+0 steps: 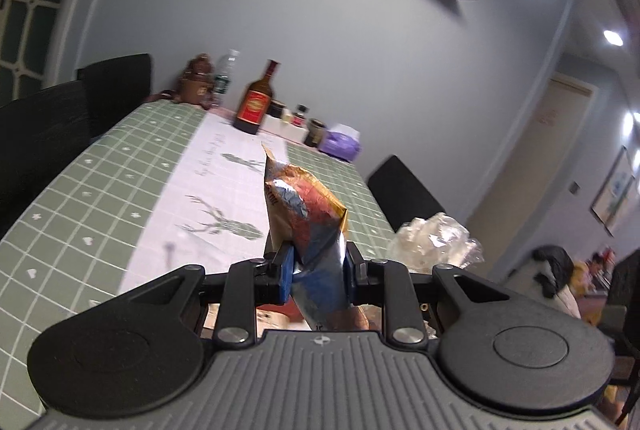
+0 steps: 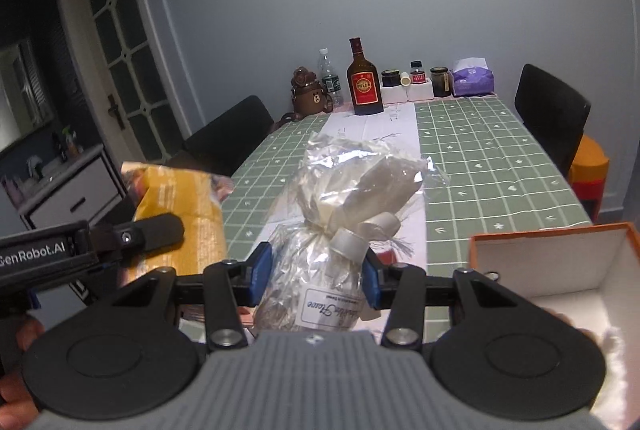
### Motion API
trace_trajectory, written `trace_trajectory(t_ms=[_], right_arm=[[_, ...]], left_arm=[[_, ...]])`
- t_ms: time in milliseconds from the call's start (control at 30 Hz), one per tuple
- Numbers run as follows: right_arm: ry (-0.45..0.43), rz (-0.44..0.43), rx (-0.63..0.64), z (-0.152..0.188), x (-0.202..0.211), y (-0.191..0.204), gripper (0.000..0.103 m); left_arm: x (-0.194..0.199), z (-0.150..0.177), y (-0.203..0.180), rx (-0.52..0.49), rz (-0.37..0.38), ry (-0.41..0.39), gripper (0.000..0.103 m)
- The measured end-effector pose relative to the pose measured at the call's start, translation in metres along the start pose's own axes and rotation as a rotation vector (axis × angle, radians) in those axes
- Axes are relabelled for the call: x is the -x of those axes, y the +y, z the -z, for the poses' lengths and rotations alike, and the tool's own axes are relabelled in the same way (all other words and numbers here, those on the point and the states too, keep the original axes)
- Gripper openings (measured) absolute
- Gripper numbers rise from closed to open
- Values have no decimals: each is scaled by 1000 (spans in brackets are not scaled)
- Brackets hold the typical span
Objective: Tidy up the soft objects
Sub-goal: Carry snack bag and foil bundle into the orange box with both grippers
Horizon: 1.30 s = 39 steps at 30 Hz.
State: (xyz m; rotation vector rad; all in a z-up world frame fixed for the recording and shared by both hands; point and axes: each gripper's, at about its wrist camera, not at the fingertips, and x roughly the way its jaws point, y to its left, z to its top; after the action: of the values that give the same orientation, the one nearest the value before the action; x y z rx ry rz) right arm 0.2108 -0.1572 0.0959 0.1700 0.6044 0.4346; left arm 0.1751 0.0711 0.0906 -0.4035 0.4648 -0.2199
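My left gripper [image 1: 318, 270] is shut on a crinkled snack pouch [image 1: 304, 214], orange, blue and gold, which stands up between the blue pads above the table. In the right wrist view the same pouch [image 2: 180, 198] shows at the left with the left gripper's black body over it. My right gripper [image 2: 316, 276] is shut on a clear cellophane bag [image 2: 344, 190] tied with a white ribbon and bearing a white label. The same cellophane bag [image 1: 436, 238] shows at the right in the left wrist view. An orange-edged white box [image 2: 552, 258] lies open at the lower right.
The table has a green checked cloth [image 2: 480, 166] with a white runner. At its far end stand a brown bottle with a red label [image 2: 363, 80], a water bottle, a bear-shaped container [image 2: 306, 90], jars and a purple tissue pack [image 2: 472, 76]. Black chairs [image 2: 550, 110] flank the table.
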Motion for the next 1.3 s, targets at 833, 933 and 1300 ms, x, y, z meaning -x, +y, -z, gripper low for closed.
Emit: trace_trajectory(t_ms=[833,933,1300], right_arm=[[375,359,367,4,21,-152,46],[443,370,415,6,-6,-166,46],[580,344,544,18,-62,-181,48]], left_arm=[[-118,71,-147,-415,114,339,28],[-139,81,-161,-513,62,382,28],[-190,105,-178,-690,4,527,28]])
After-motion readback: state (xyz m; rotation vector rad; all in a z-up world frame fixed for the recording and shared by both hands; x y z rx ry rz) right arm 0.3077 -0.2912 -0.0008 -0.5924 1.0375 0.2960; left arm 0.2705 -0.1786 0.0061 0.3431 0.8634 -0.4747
